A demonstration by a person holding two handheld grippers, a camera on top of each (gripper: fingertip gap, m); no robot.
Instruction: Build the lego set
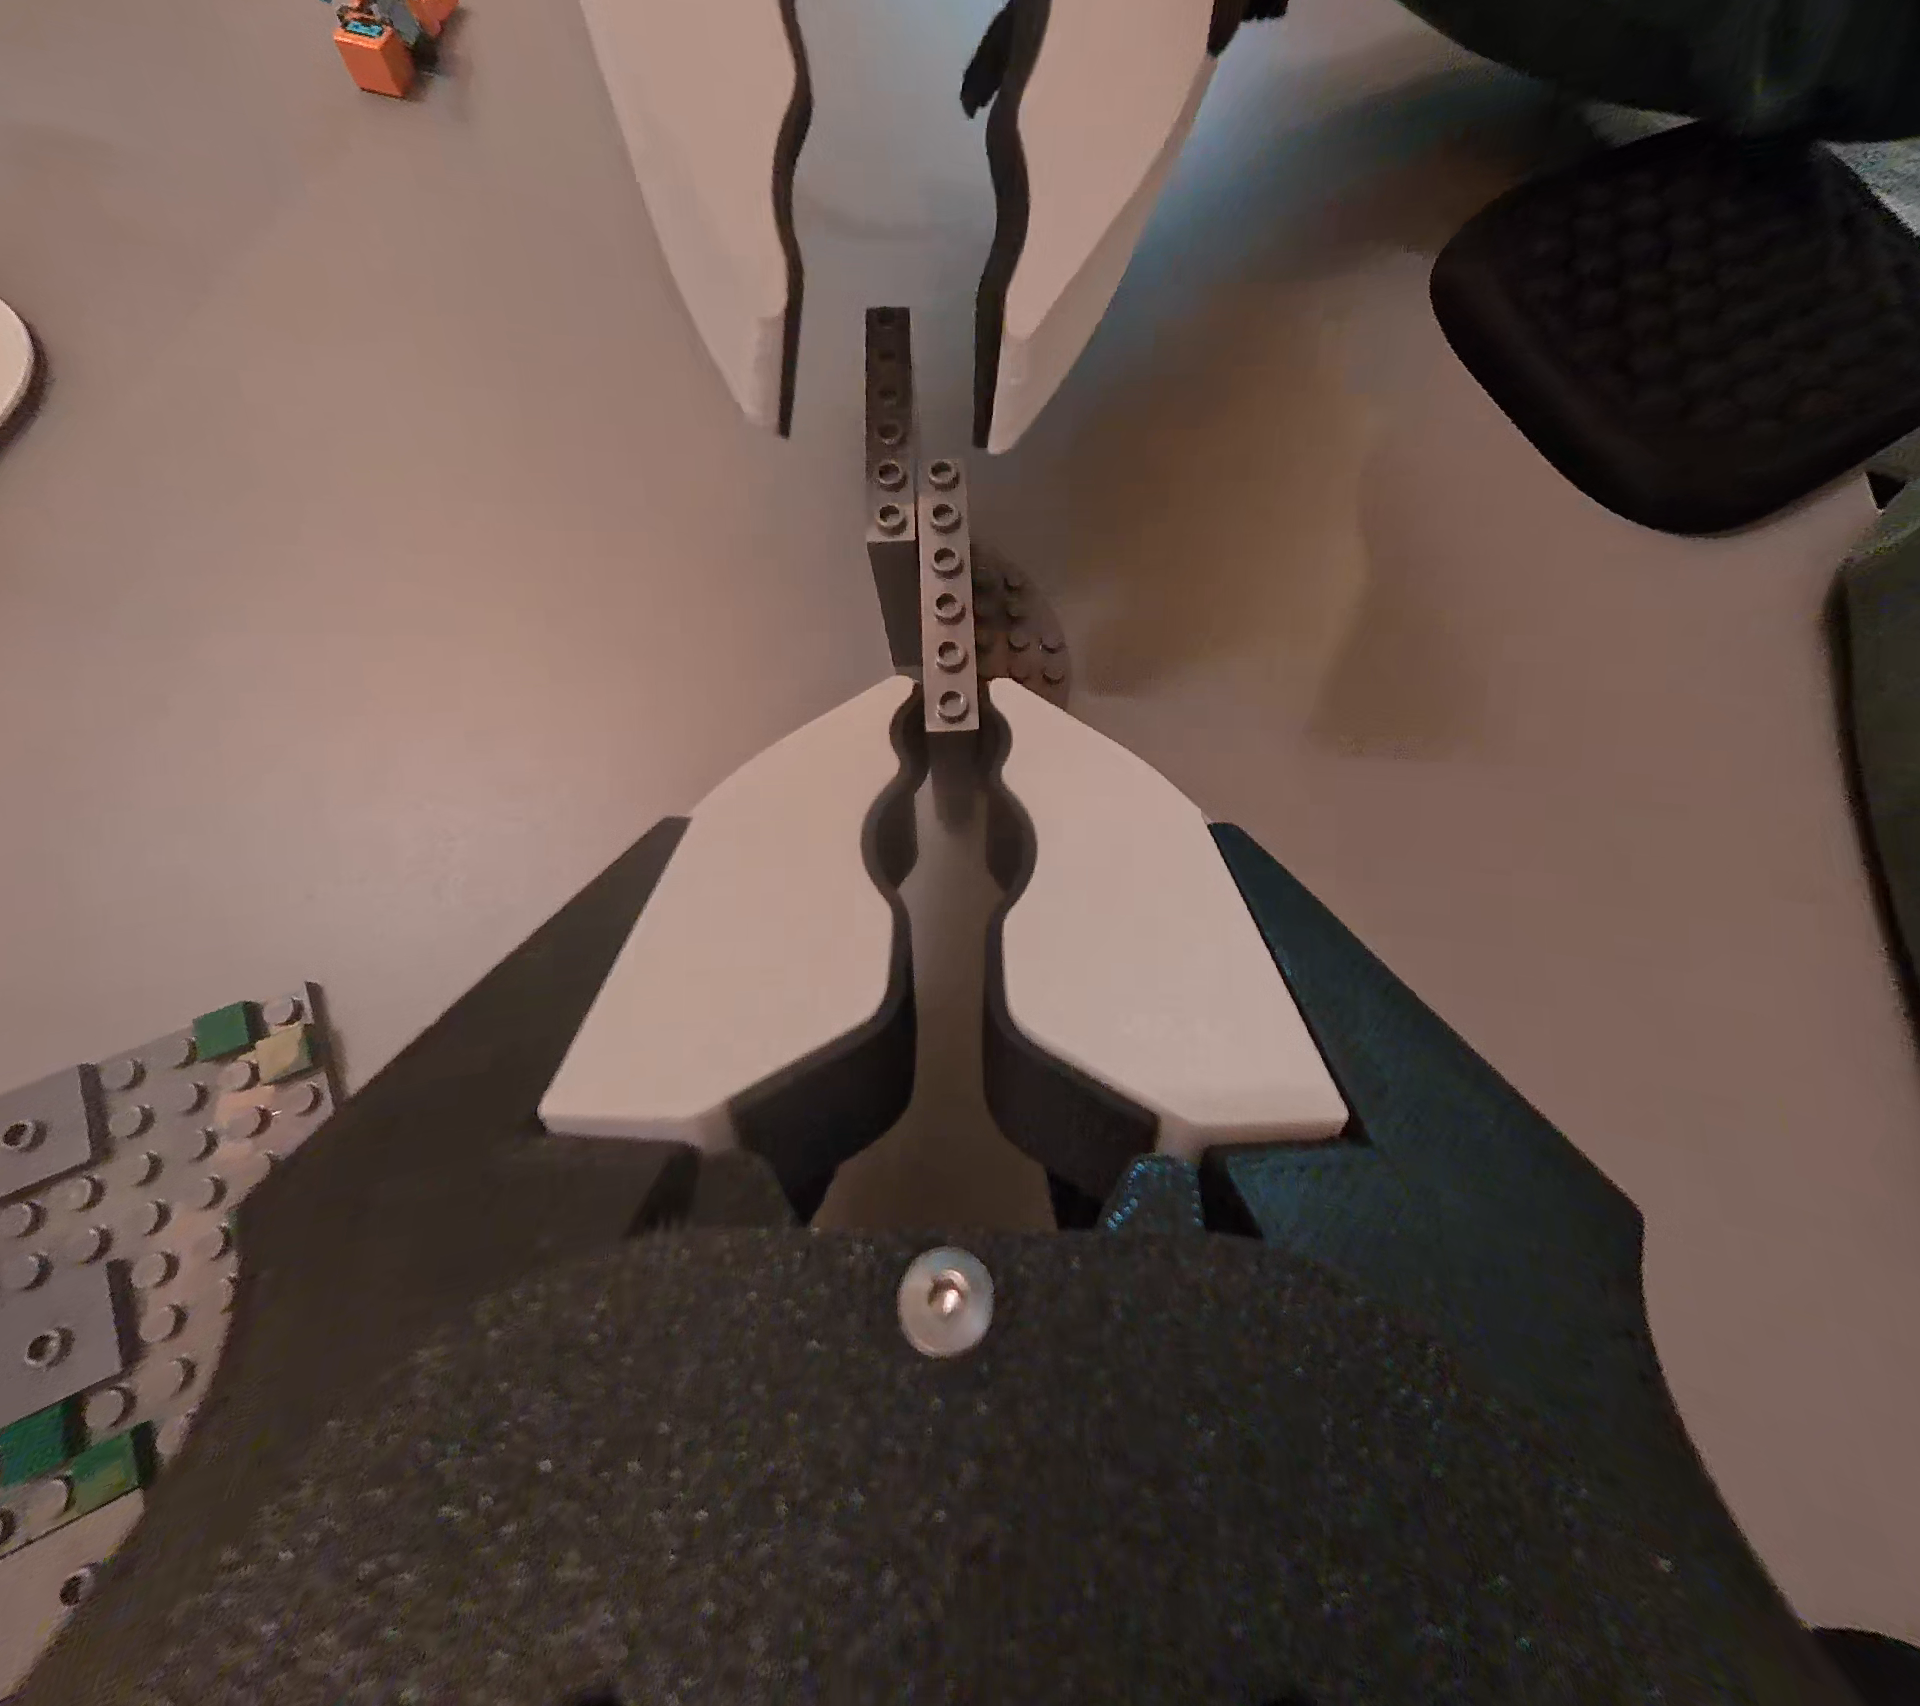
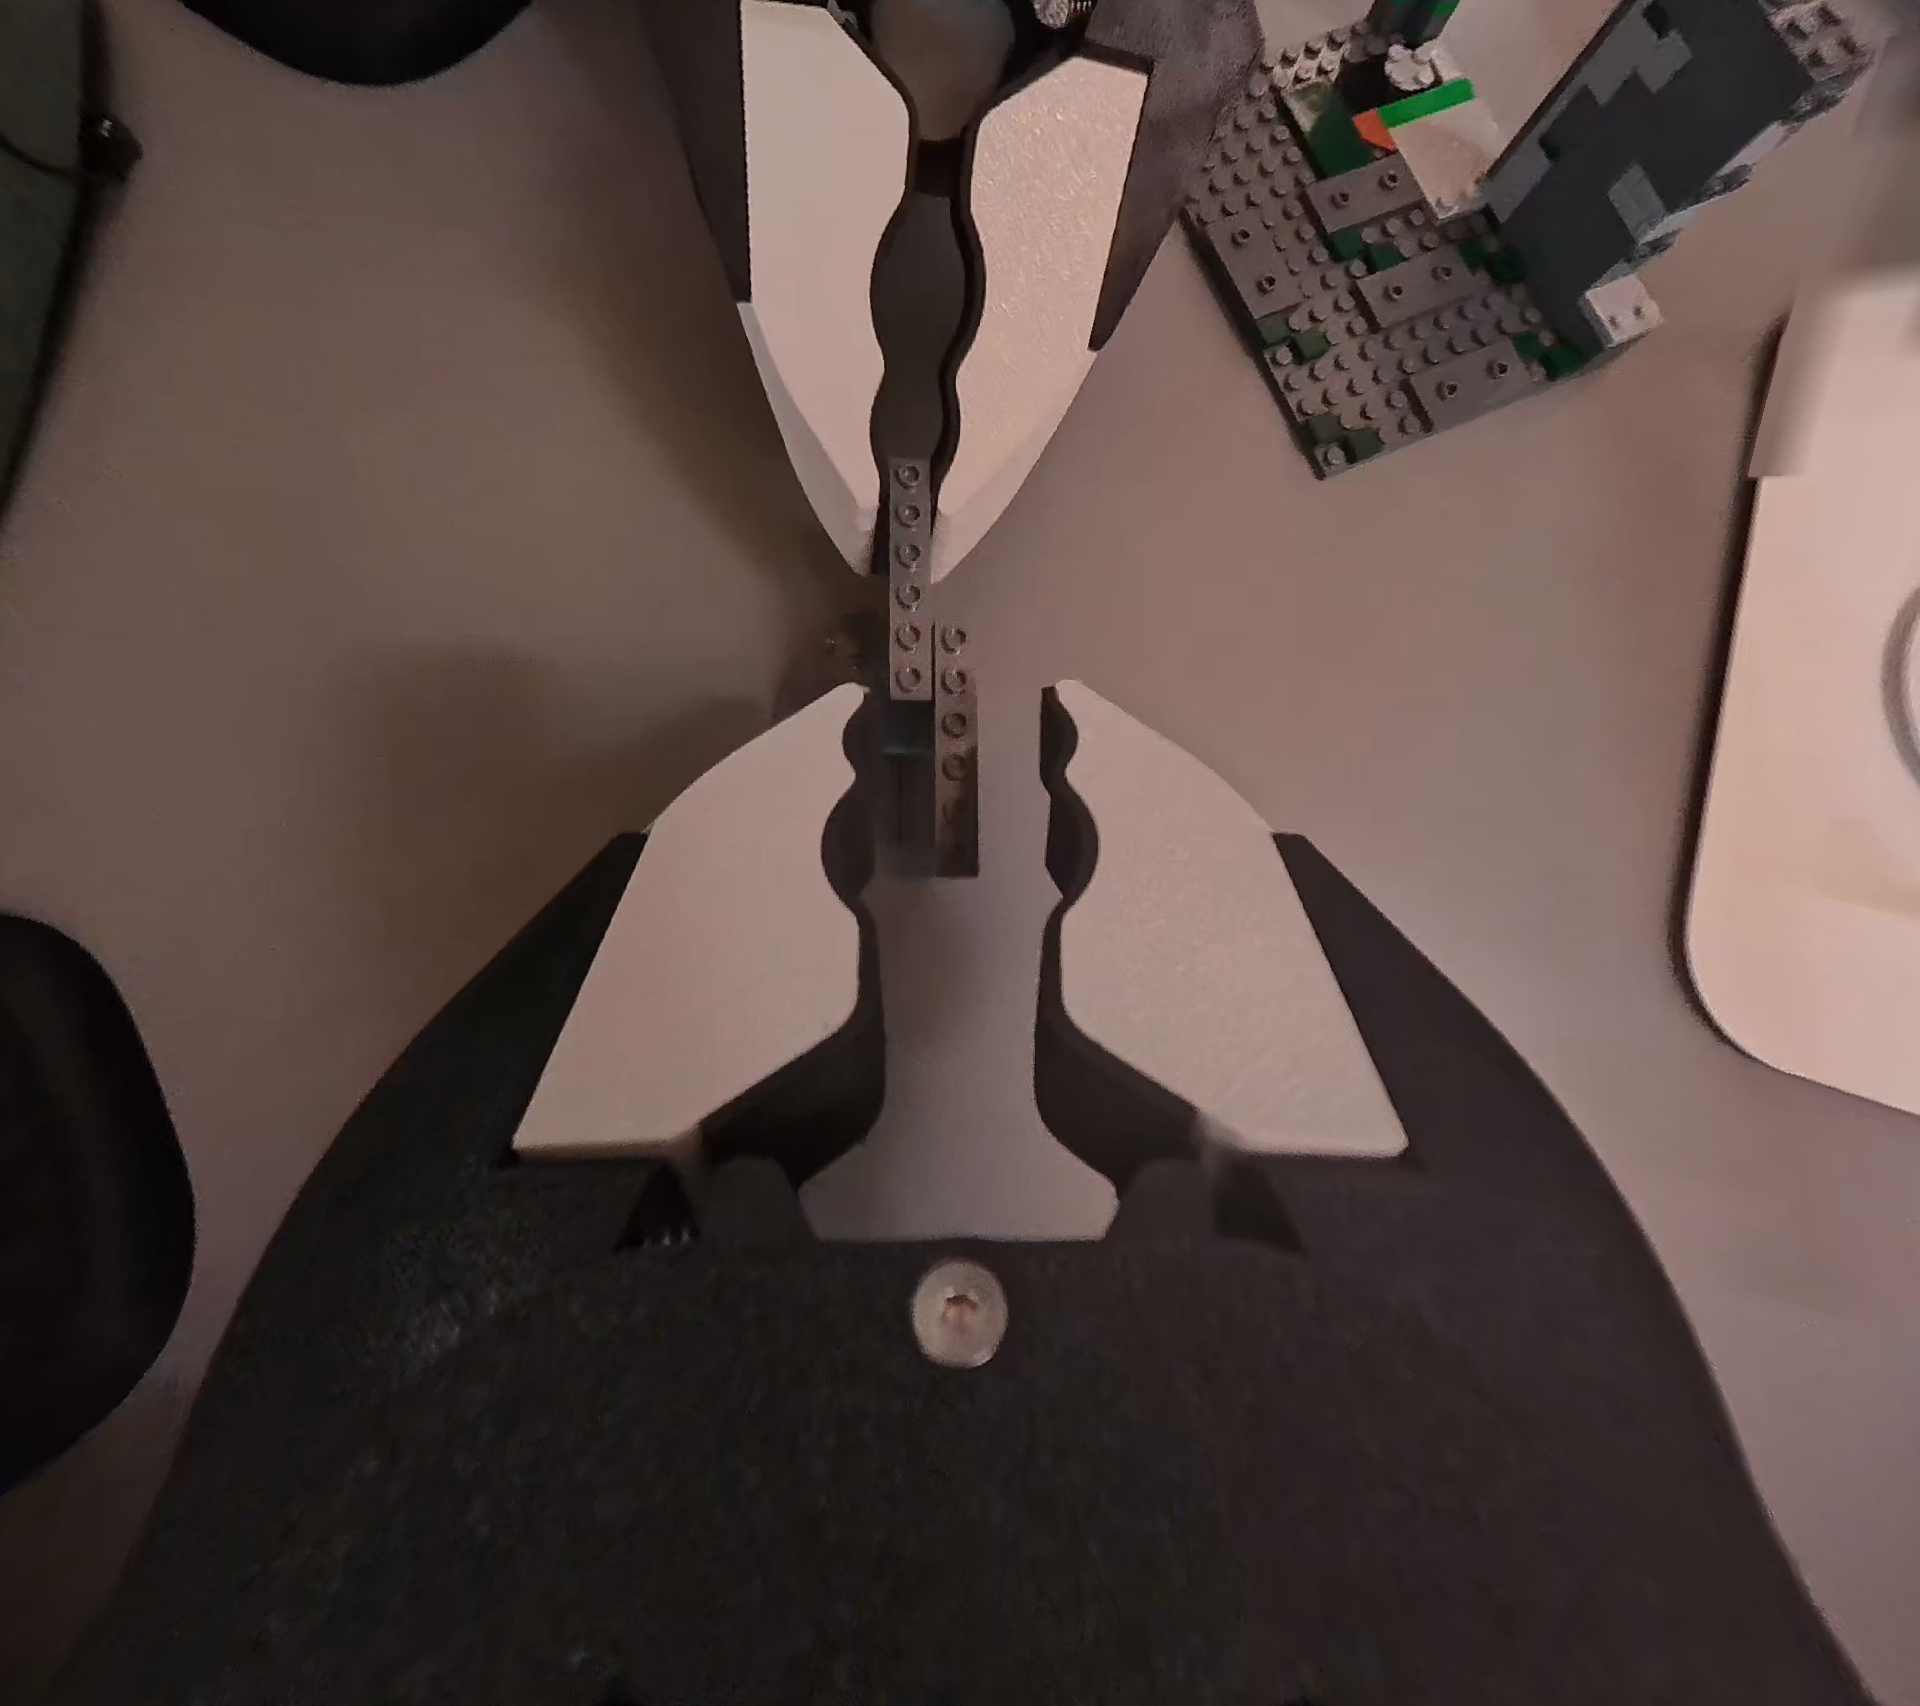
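Nearest the lens, the left gripper (image 1: 948,721), black-bodied with white fingers, pinches one end of a long light-grey studded brick (image 1: 948,591). Facing it, the right gripper (image 2: 951,700) stands spread, its fingers either side of a darker grey studded brick (image 2: 956,752) without touching it. The two bricks lie side by side, overlapping part of their length, above a dark grey rounded studded plate (image 1: 1029,628) on the pale tabletop (image 1: 416,617). Off to the side sits the large grey baseplate build (image 2: 1455,243) with its dark wall.

The step looks like joining the pair into a sub-assembly. Next, the right gripper likely needs to close on the darker brick and square it up before pressing.
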